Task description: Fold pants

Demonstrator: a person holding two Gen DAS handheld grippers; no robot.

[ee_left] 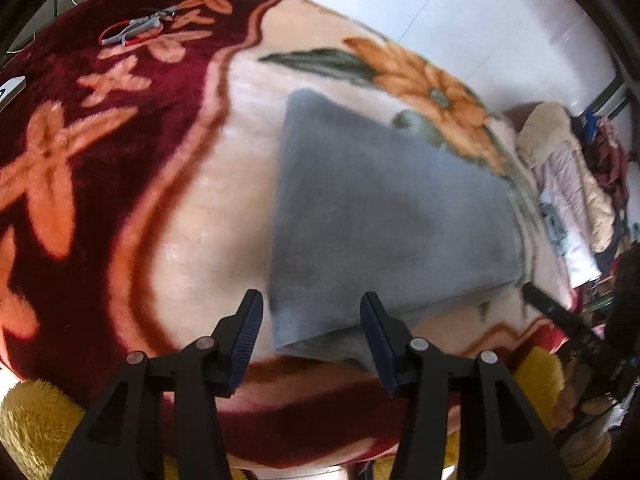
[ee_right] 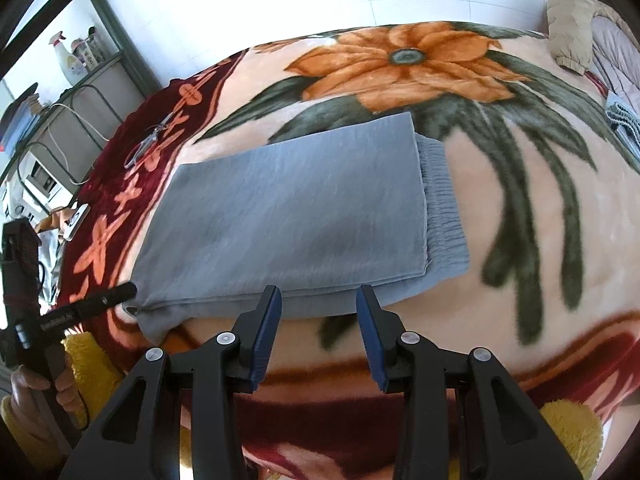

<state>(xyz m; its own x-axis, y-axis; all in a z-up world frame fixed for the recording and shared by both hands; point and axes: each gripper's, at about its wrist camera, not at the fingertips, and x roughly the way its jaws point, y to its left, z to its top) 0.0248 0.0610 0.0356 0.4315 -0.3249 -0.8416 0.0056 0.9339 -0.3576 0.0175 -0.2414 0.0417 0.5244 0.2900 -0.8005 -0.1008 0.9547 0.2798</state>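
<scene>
Both jaws' gaps short of pants (ee_right: 288, 216)

Bare blanket (ee_right: 520, 208) lies right of the folded pants (ee_right: 288, 216); scissors (ee_right: 150, 140) lie far-left.

A plush blanket (ee_right: 520, 184) with an orange flower (ee_right: 404, 60) covers the surface. Scissors (ee_left: 136, 30) lie on its dark red border. Jackets (ee_left: 568, 168) are piled at one side. A shelf (ee_right: 80, 68) carries bottles.
</scene>
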